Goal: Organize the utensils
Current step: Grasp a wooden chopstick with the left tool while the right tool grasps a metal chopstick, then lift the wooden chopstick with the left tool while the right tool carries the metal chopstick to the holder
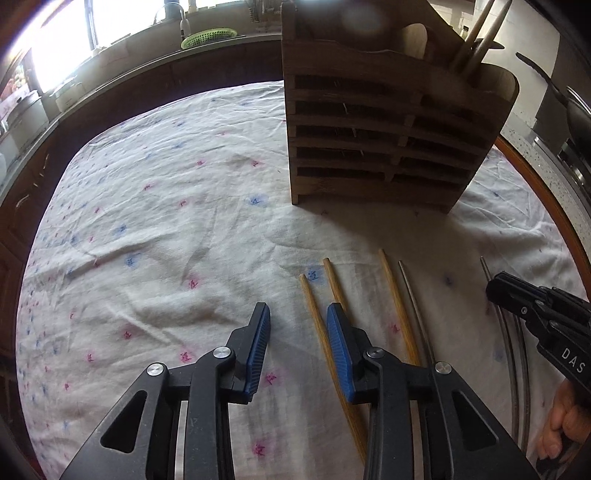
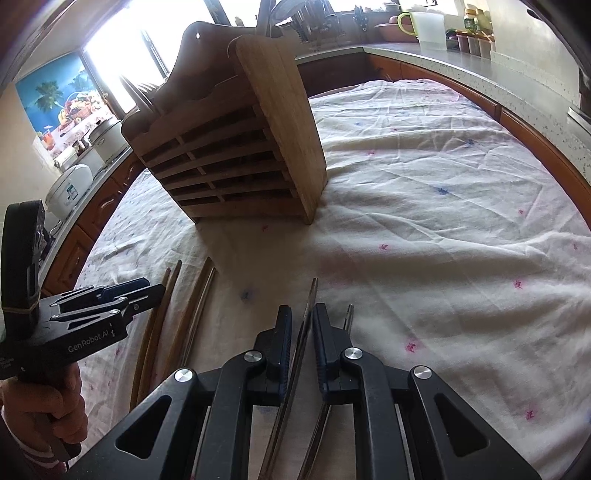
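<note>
A slatted wooden utensil holder (image 1: 388, 140) stands on the clothed table, also in the right wrist view (image 2: 236, 155); wooden utensils (image 1: 480, 37) stick out of its top. Three wooden chopsticks (image 1: 397, 306) and metal chopsticks (image 1: 415, 306) lie in front of it. My left gripper (image 1: 297, 317) is open above the leftmost wooden chopsticks (image 1: 314, 314). My right gripper (image 2: 302, 317) has its jaws narrowly apart around a metal chopstick (image 2: 309, 306); a second metal chopstick (image 2: 348, 315) lies just right of it.
A floral white tablecloth (image 1: 166, 221) covers the round table. A kitchen counter with a green basket (image 1: 208, 37), a rice cooker (image 2: 70, 188) and a white pitcher (image 2: 428, 26) runs behind it. A dark pan (image 1: 565, 99) sits at the right.
</note>
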`<state>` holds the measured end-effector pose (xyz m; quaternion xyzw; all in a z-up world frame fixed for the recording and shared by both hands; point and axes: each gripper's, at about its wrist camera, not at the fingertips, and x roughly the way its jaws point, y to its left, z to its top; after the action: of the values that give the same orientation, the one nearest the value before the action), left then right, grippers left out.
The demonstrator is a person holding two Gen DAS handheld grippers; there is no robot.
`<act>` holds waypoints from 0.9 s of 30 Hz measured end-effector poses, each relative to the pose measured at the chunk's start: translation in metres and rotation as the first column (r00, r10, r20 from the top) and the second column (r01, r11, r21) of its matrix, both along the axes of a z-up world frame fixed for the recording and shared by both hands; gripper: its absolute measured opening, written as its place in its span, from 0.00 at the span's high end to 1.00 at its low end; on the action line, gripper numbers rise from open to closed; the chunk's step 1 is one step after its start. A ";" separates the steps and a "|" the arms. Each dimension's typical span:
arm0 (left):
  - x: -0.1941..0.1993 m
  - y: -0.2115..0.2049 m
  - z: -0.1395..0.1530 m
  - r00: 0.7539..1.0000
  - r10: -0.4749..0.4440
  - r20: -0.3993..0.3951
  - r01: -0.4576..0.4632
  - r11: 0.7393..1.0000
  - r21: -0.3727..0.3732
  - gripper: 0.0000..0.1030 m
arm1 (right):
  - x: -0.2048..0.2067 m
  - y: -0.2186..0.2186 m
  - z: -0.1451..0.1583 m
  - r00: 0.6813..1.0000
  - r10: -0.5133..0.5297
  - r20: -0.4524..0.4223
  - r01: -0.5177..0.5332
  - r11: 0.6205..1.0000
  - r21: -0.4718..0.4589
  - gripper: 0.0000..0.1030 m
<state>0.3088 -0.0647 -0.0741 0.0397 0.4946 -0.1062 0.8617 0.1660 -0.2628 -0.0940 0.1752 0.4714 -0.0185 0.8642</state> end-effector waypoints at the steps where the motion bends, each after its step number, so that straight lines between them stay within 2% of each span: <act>1: 0.001 0.000 0.000 1.000 0.005 -0.001 -0.005 1.000 -0.006 0.71 | 0.001 0.001 0.000 1.000 -0.001 0.000 0.001 1.000 -0.006 0.88; 4: -0.002 -0.005 -0.001 1.000 -0.009 0.023 0.009 1.000 -0.004 0.82 | 0.003 0.004 0.000 1.000 -0.003 0.003 0.003 1.000 -0.023 0.88; 6: -0.007 -0.009 0.000 0.999 -0.023 0.031 0.023 1.000 -0.003 0.93 | 0.005 0.007 0.000 1.000 0.004 0.007 -0.004 0.999 -0.047 0.88; 8: -0.009 -0.010 0.000 0.999 -0.021 0.040 0.021 1.000 0.006 0.94 | 0.006 0.013 0.001 1.000 0.022 0.004 -0.022 0.995 -0.094 0.88; 10: -0.011 -0.005 0.001 0.999 -0.009 0.031 0.010 0.999 -0.032 0.96 | 0.007 0.016 0.001 1.000 0.029 -0.004 -0.030 0.992 -0.120 0.91; 12: -0.016 0.005 0.004 1.000 -0.001 0.013 0.002 0.994 -0.109 0.97 | 0.005 0.012 0.002 1.000 0.023 -0.008 -0.024 0.997 -0.068 0.94; 15: -0.032 0.022 0.015 0.999 0.018 0.038 -0.011 0.987 -0.163 0.97 | -0.004 0.011 0.010 1.000 0.020 0.013 -0.020 1.000 -0.024 0.95; 19: -0.058 0.048 0.039 0.997 0.043 0.067 -0.024 0.964 -0.266 0.97 | -0.020 0.019 0.034 0.997 0.029 0.073 -0.031 0.999 0.027 0.96; 23: -0.085 0.072 0.069 0.991 0.057 0.117 -0.015 0.942 -0.334 0.97 | -0.036 0.026 0.065 0.988 0.041 0.146 -0.048 0.998 0.043 0.96; 27: -0.113 0.088 0.099 0.982 0.061 0.179 0.010 0.929 -0.369 0.97 | -0.050 0.034 0.096 0.976 0.062 0.208 -0.071 0.997 0.037 0.96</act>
<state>0.1956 0.0237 0.0245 -0.1194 0.3832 -0.1815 0.8977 0.1163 -0.2292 0.0021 0.1792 0.3851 0.0389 0.9045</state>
